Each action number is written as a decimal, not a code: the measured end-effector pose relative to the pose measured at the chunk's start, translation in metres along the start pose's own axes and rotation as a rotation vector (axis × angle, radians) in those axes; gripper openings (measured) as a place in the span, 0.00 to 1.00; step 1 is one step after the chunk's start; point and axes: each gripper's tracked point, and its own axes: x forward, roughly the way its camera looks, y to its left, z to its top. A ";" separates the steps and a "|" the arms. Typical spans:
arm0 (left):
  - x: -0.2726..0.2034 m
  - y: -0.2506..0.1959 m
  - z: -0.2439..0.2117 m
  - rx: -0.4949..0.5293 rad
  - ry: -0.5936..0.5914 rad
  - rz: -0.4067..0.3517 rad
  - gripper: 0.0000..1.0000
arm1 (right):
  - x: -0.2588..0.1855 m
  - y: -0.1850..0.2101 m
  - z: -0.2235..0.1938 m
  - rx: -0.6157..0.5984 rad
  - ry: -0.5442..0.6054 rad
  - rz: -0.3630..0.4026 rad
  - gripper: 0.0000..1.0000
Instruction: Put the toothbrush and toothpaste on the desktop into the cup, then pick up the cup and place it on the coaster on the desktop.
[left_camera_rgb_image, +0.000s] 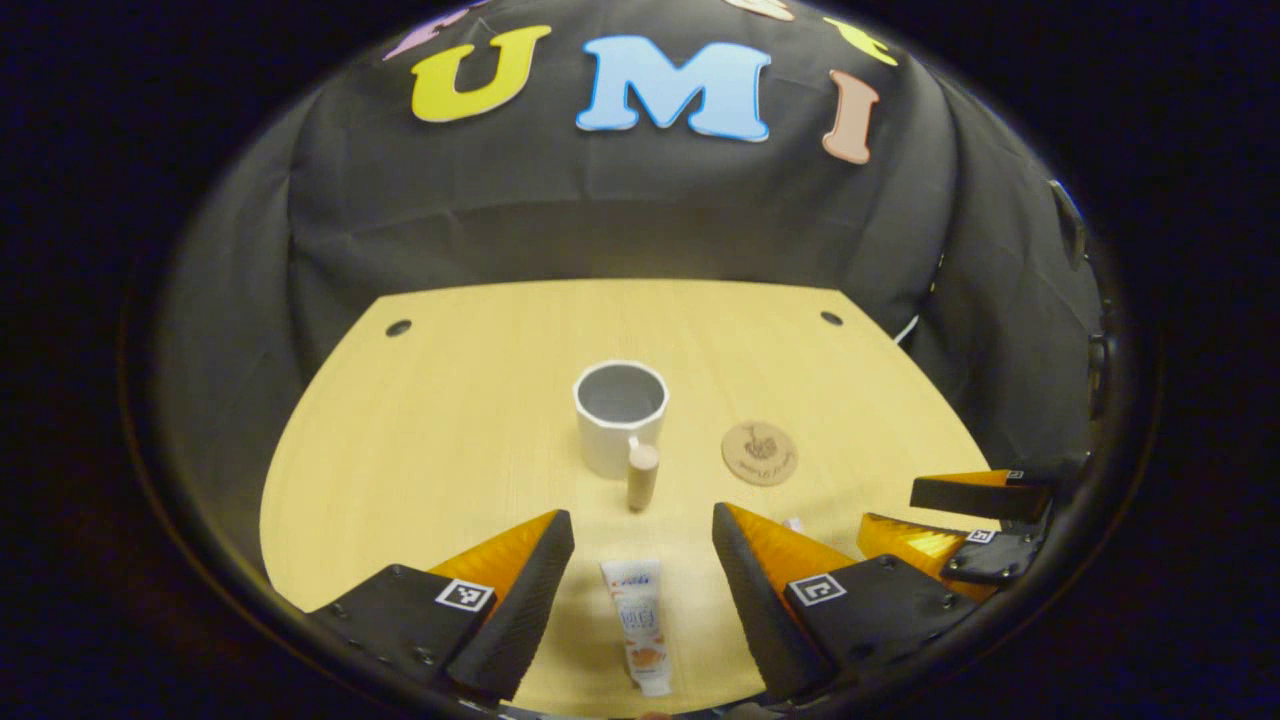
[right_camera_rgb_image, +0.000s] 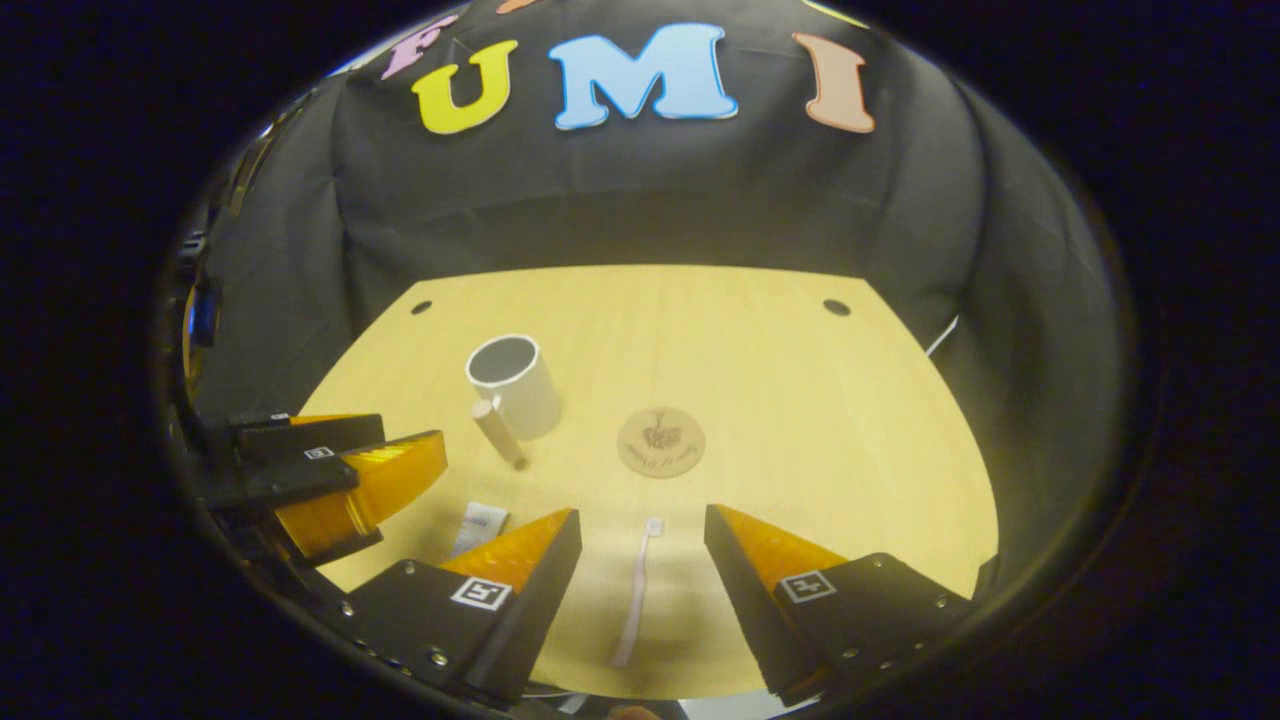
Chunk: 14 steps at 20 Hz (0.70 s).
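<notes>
Between the left gripper's (left_camera_rgb_image: 640, 590) wide-open, empty fingers lies a white toothpaste tube (left_camera_rgb_image: 640, 625), flat on the pale wooden desktop (left_camera_rgb_image: 450, 450). A slim white toothbrush (right_camera_rgb_image: 636, 595) lies between the right gripper's (right_camera_rgb_image: 640, 590) equally spread, empty fingers. Beyond stand a white cup with a wooden handle (left_camera_rgb_image: 620, 415) and a round brown coaster (left_camera_rgb_image: 759, 452). Judged risk: thin, flat items may slip from the grip or tip the cup. The toothbrush's handle end is hard to make out.
</notes>
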 end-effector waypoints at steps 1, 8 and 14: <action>0.005 0.002 -0.009 -0.012 0.038 -0.002 0.92 | 0.005 0.003 -0.008 0.011 0.034 0.009 0.82; 0.035 0.008 -0.078 -0.065 0.349 -0.021 0.94 | 0.036 0.005 -0.064 0.055 0.282 -0.007 0.82; 0.048 0.009 -0.120 -0.095 0.512 -0.026 0.93 | 0.050 0.007 -0.093 0.127 0.429 0.002 0.82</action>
